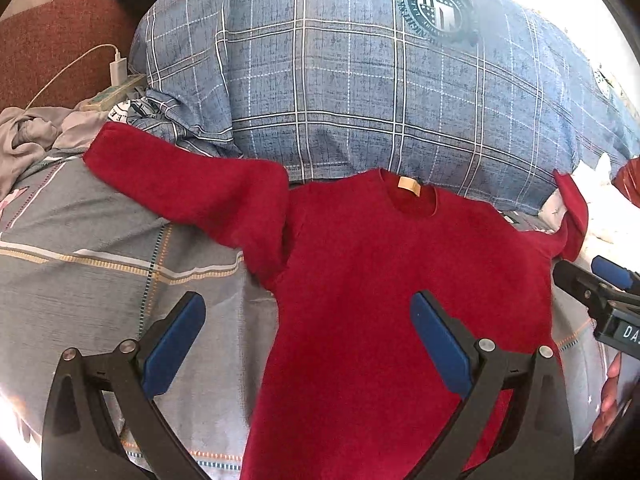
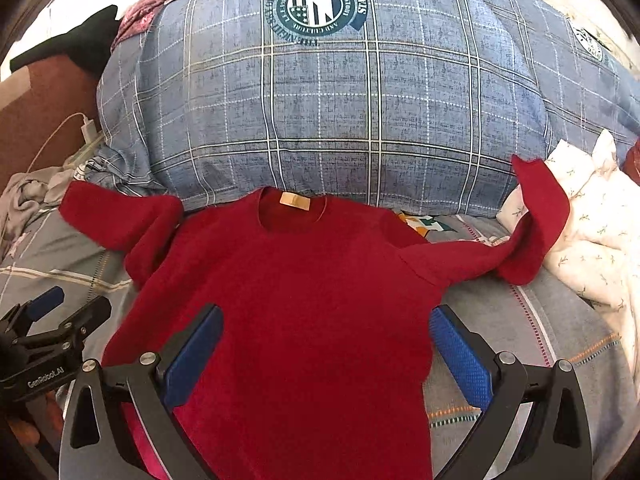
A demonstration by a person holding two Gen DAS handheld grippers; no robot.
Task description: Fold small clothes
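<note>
A small red long-sleeved sweater [image 1: 380,272] lies flat on the bed, collar with a tan label [image 1: 409,186] toward the pillow; it also shows in the right wrist view [image 2: 304,292]. Its left sleeve [image 1: 192,184] spreads out to the left. Its right sleeve [image 2: 532,224] is bent upward against white cloth. My left gripper [image 1: 308,316] is open and empty above the sweater's left side. My right gripper [image 2: 326,328] is open and empty above the sweater's right side. Each gripper appears at the edge of the other's view, the right one [image 1: 600,288] and the left one [image 2: 52,320].
A big blue plaid pillow [image 1: 360,80] lies just behind the sweater. The grey striped bedsheet [image 1: 100,248] lies underneath. A grey garment [image 1: 32,136] and a white charger with cable [image 1: 118,68] are at the far left. A white floral cloth [image 2: 592,232] lies at the right.
</note>
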